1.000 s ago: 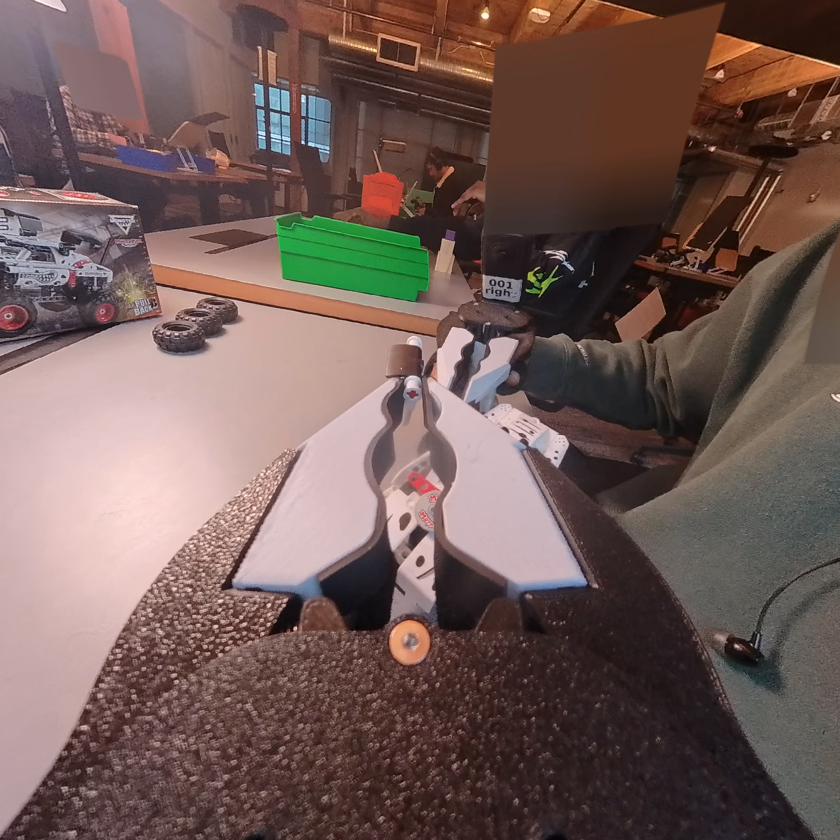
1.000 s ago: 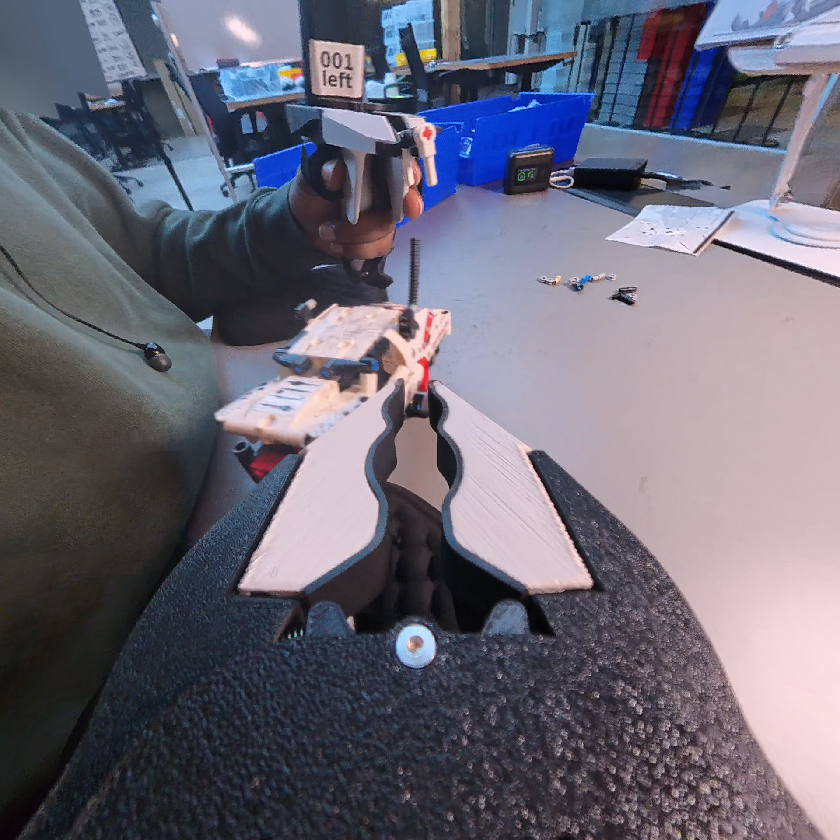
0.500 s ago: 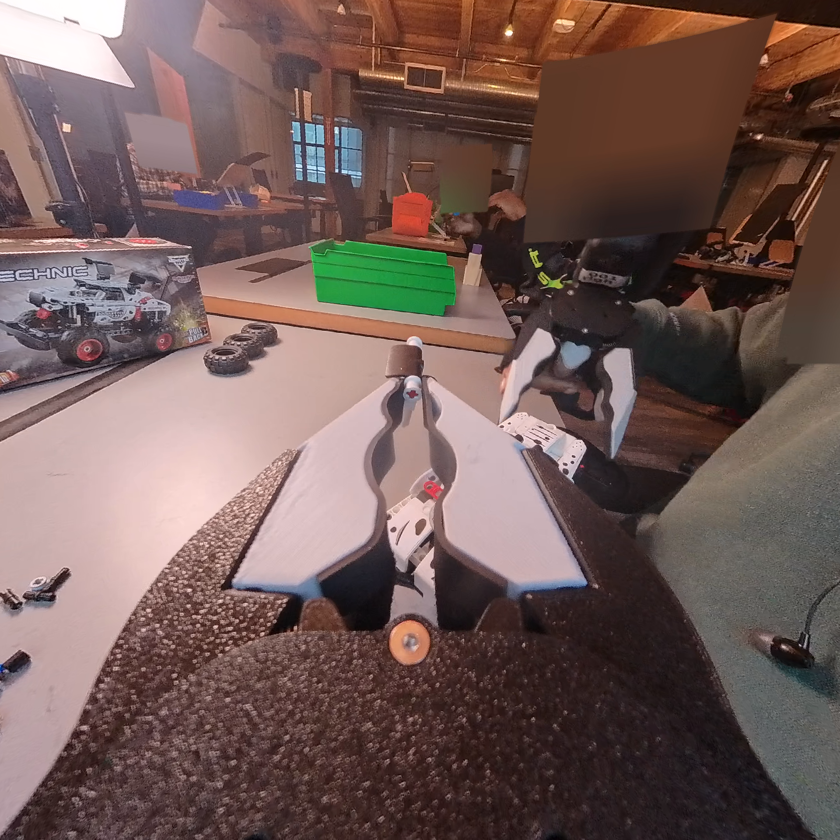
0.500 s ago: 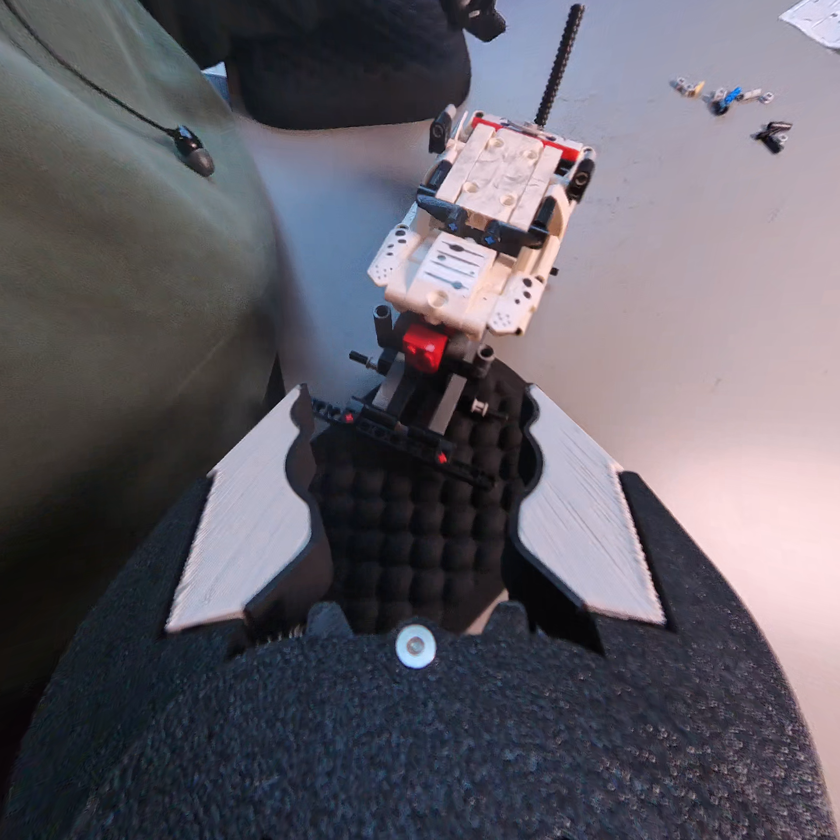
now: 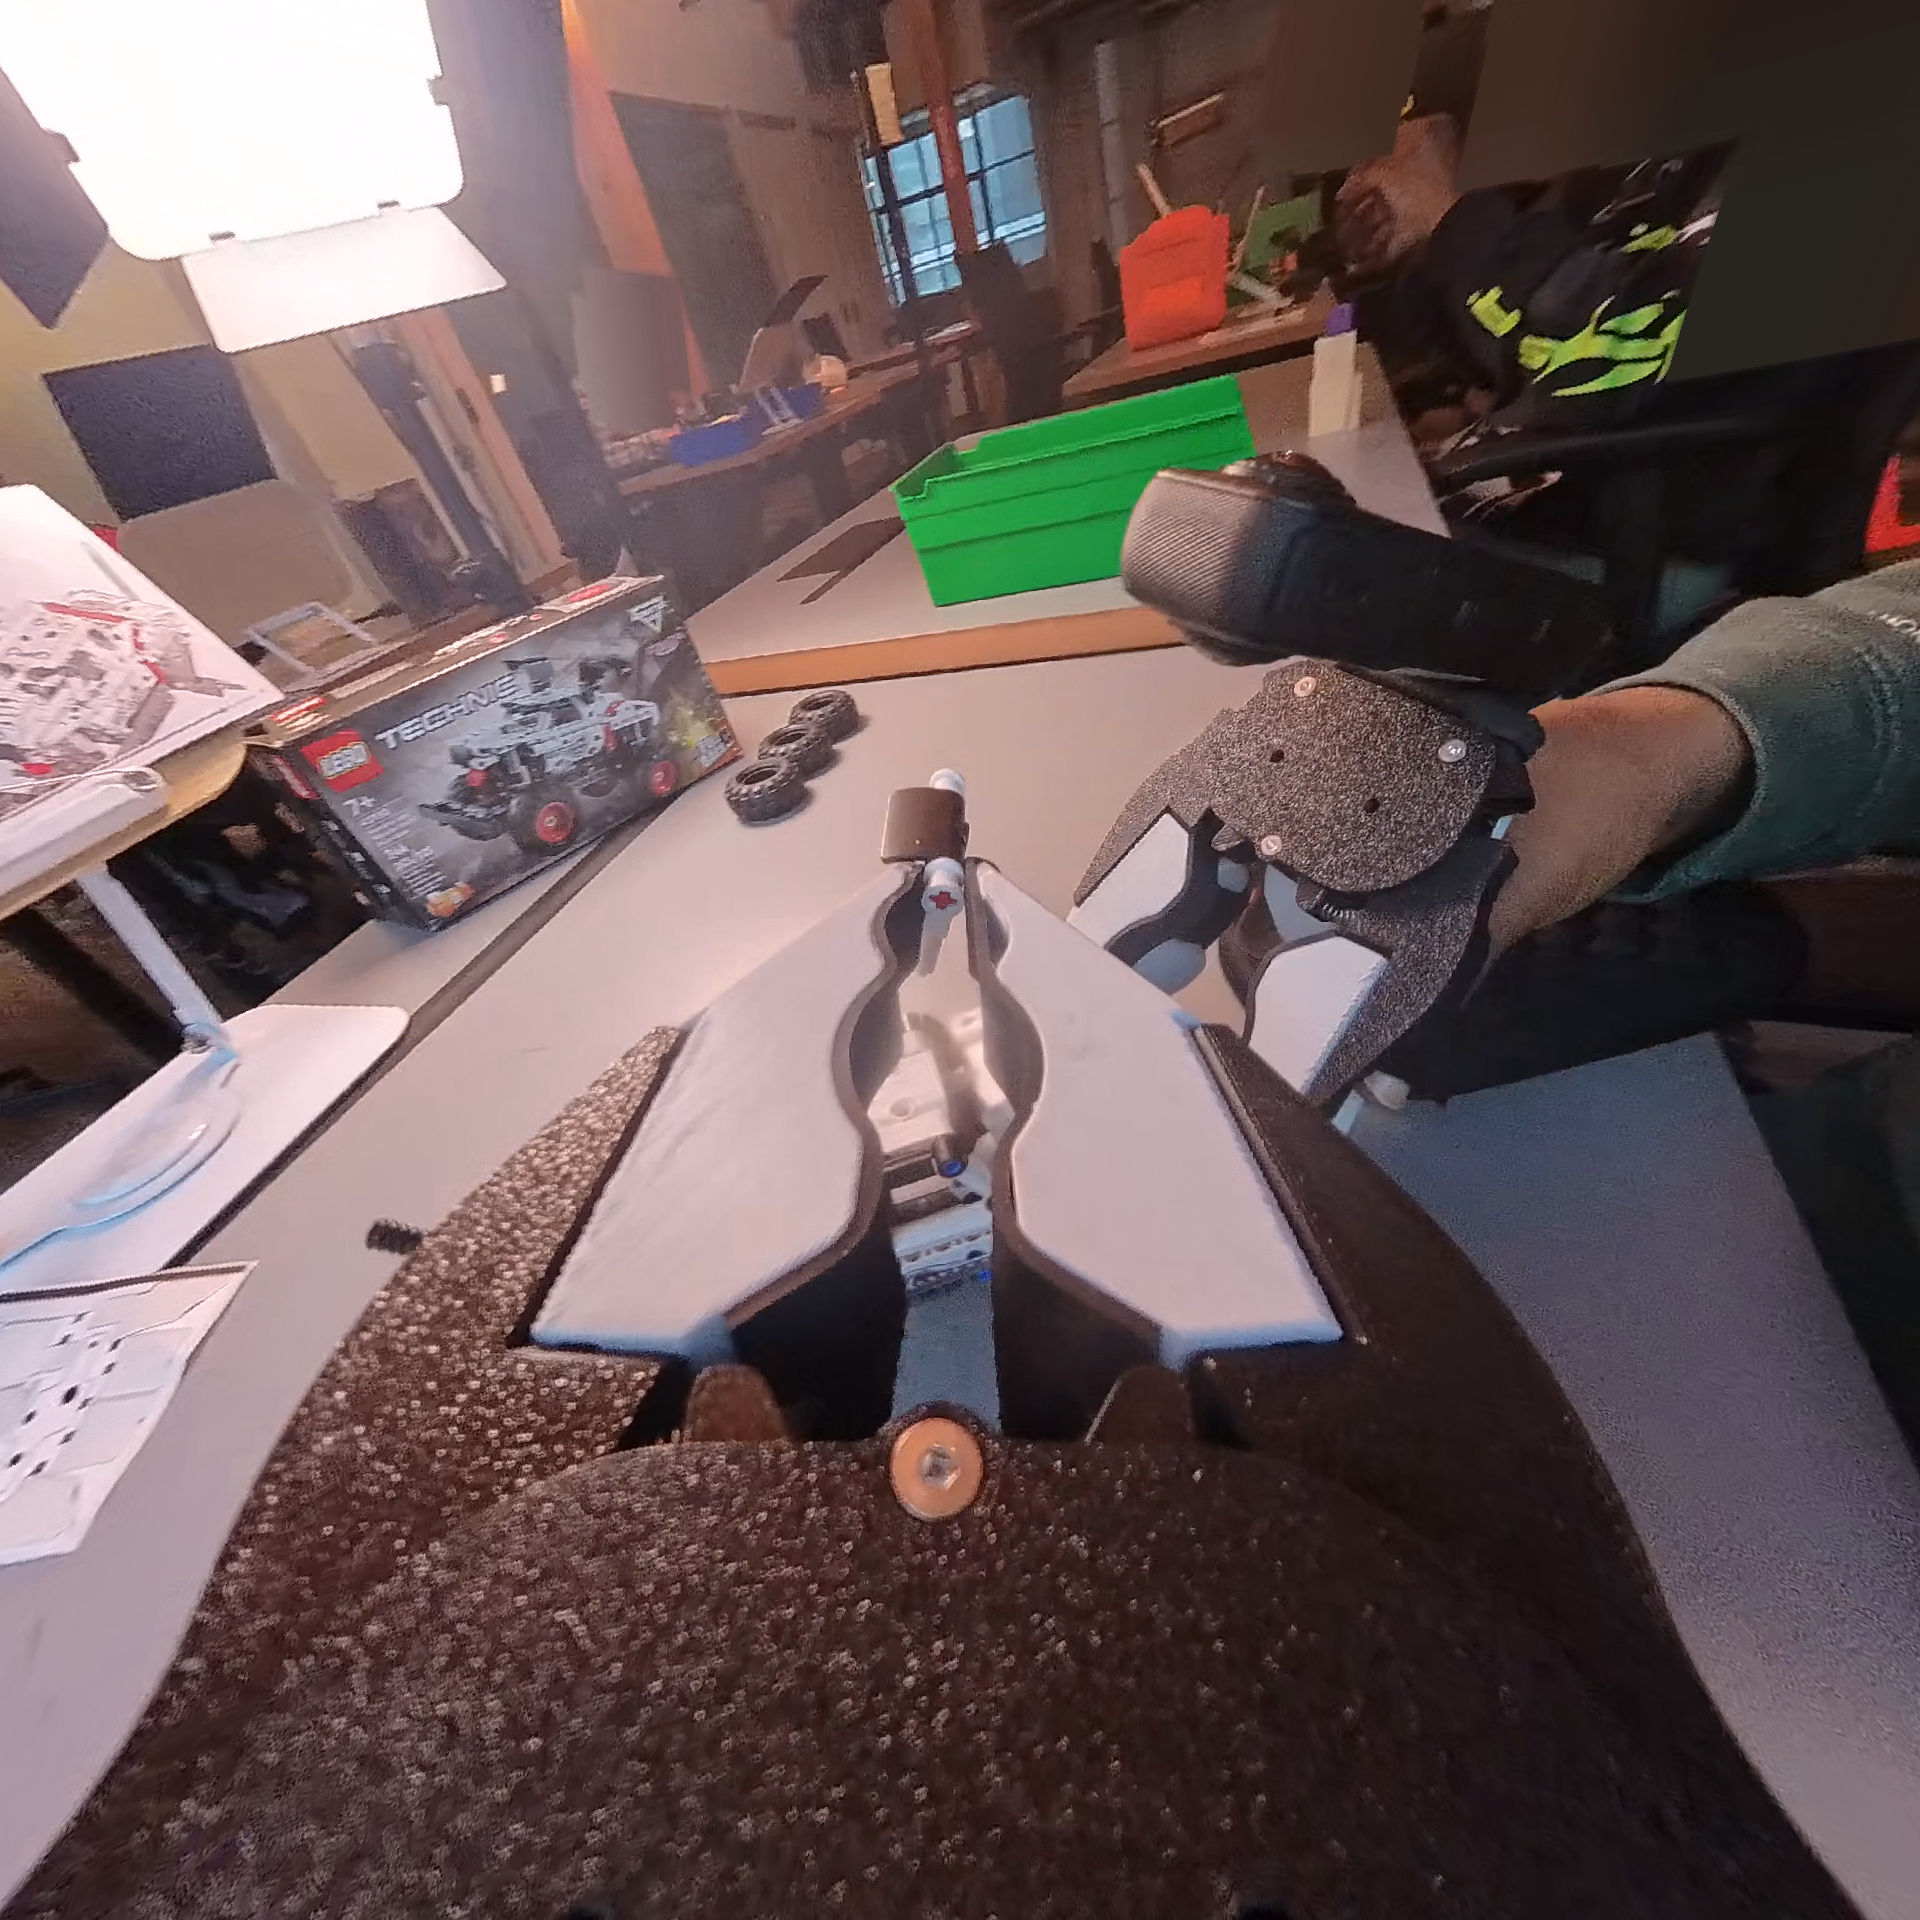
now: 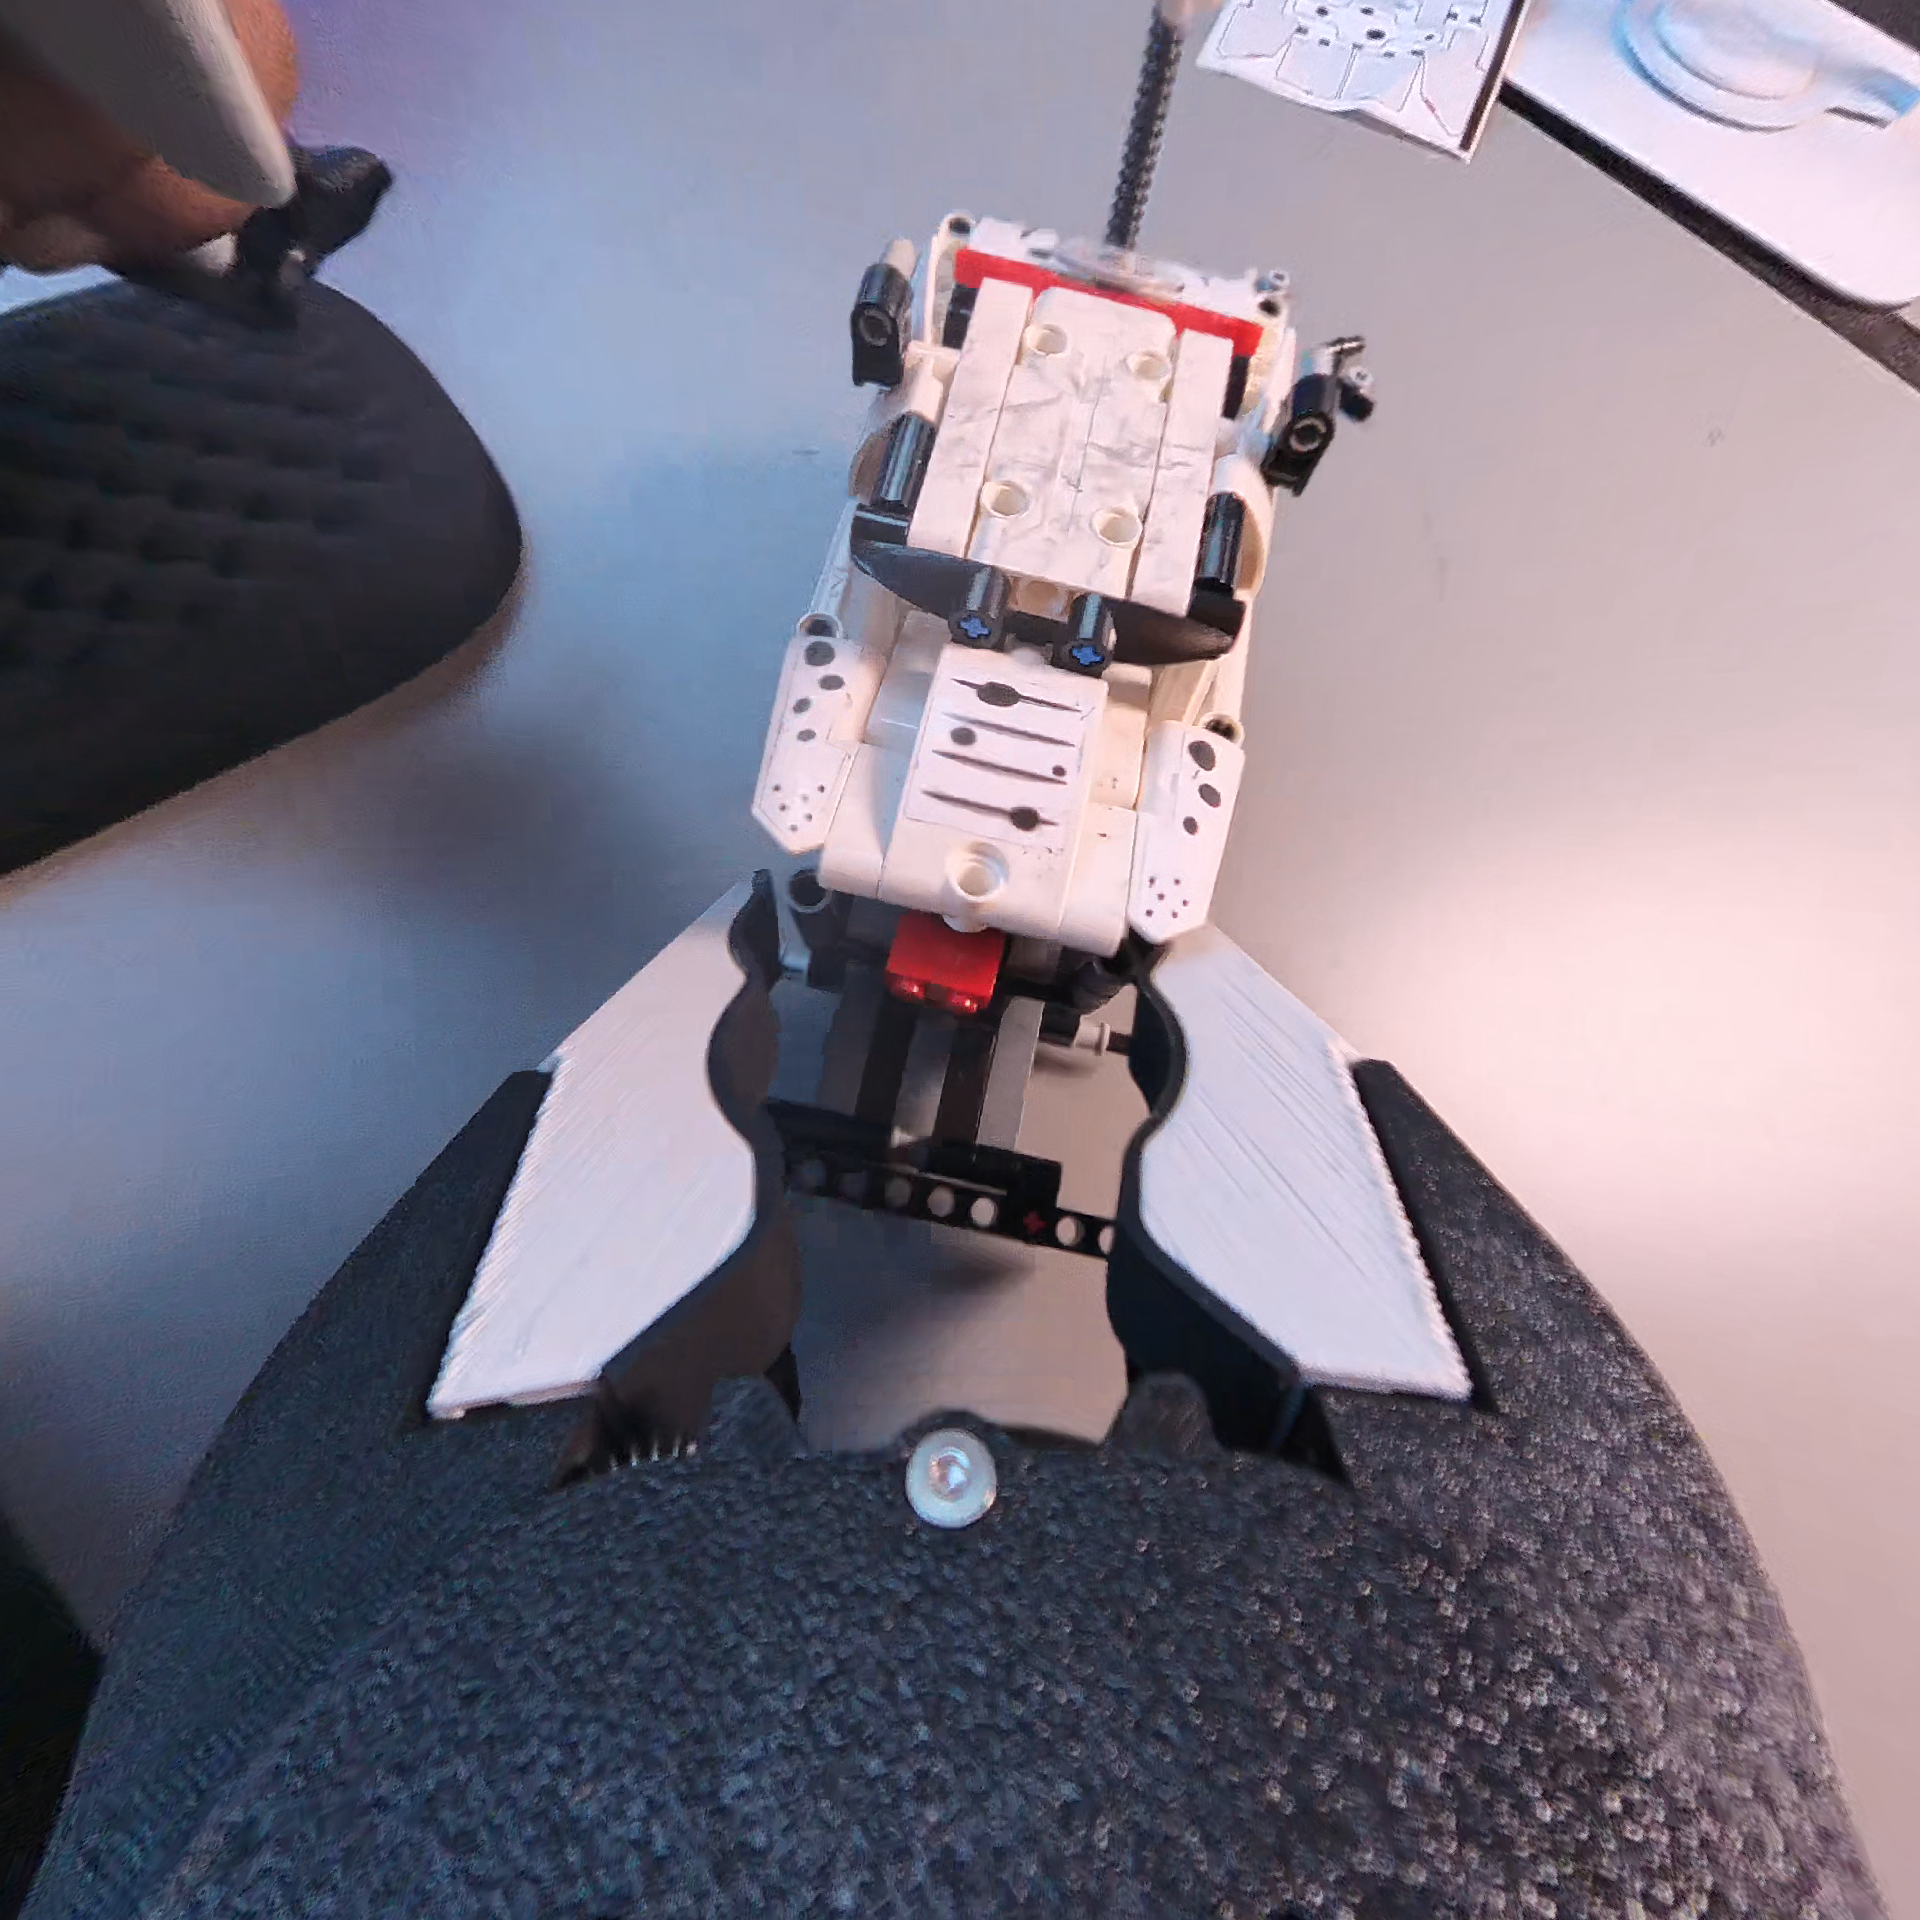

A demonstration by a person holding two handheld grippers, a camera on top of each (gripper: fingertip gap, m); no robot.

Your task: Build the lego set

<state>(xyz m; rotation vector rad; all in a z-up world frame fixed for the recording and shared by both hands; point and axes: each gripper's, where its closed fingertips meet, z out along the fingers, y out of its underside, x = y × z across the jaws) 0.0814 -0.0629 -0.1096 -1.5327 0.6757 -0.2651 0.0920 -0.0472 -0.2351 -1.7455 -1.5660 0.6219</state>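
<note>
The white Lego truck body (image 6: 1039, 623) lies on the grey table (image 6: 1558, 831), with a red brick and a black chassis beam at its near end. My right gripper (image 6: 951, 956) is open and points down, its fingers on either side of that near end; I cannot tell if they touch it. It also shows in the left wrist view (image 5: 1247, 966), held in a hand. My left gripper (image 5: 940, 883) is shut on a small piece (image 5: 930, 831), a pale pin with a dark connector, held above the table. Part of the truck body (image 5: 935, 1143) shows between its fingers.
The Lego box (image 5: 499, 758), three black tyres (image 5: 790, 748) and green bins (image 5: 1081, 509) are farther back. A booklet on a stand (image 5: 83, 665) and a sticker sheet (image 5: 83, 1392) lie left. A black padded object (image 6: 208, 520) is left of the truck. The left gripper's tips are roughly 12 cm from the right gripper's.
My right gripper has opened, tipped down and closed in over the truck's near end. My left gripper has swung to the left, still shut on the small piece.
</note>
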